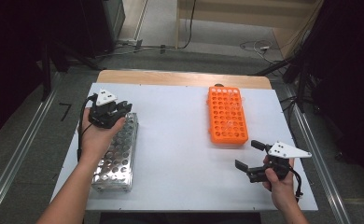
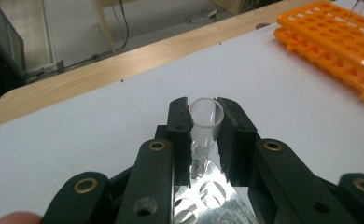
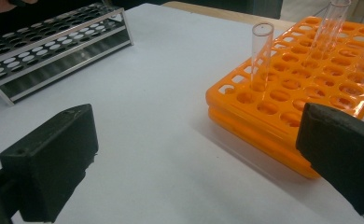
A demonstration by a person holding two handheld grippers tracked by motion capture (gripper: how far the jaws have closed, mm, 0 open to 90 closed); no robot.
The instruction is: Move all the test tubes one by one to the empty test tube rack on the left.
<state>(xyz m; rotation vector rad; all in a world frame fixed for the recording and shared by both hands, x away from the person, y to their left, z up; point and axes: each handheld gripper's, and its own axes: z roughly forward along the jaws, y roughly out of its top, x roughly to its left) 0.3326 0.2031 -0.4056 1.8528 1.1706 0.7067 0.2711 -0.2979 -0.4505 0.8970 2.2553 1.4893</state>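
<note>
One clear test tube (image 2: 205, 122) sits clenched in your left claw (image 2: 203, 128) above the metal rack (image 1: 117, 154); it is light, slippery, fragile, so grip near its rim. Your right claw (image 1: 250, 154) is released.

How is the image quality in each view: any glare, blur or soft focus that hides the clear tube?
High view: even light, dark surroundings, soft detail; the metal rack glints. Left gripper view: the clear tube between the jaws is readable, with bright glare off the metal below it and a blurred near foreground. Right gripper view: the jaws are soft, the orange rack fairly sharp, and its tubes are faint.
</note>
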